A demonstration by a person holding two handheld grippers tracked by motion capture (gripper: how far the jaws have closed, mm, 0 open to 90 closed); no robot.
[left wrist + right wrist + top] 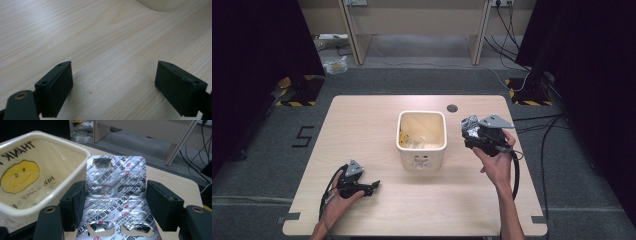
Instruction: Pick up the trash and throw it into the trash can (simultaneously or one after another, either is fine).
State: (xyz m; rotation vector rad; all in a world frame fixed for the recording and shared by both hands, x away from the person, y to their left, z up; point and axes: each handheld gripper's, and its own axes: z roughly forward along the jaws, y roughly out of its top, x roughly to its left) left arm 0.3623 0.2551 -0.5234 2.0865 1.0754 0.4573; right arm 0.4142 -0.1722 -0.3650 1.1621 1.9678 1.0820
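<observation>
Holding a used blister pack (116, 195) of pills in my right gripper (116, 205), I am at the carrying step: the foil sheet sits between the two jaws, clamped across its width, with torn, emptied pockets showing at its top and bottom. In the high view the right gripper (484, 134) hangs above the bench (362, 125), just to the right of the cream bin (422, 137), with the pack (471, 125) sticking out toward the bin's rim. The bin stands in the middle of the bench, lined with a clear bag that carries a yellow smiley face (20, 176), and it looks like the place this rubbish belongs.

My left gripper (374, 186) rests low on the bench near the front left, its jaws spread wide with nothing between them, only bare wood below.

Next, I judge, the pack must travel left until it hangs over the open mouth of the bin, clear of the near wall. Only then should the jaws part; letting go early would drop the sheet on the rim or the bench.
</observation>
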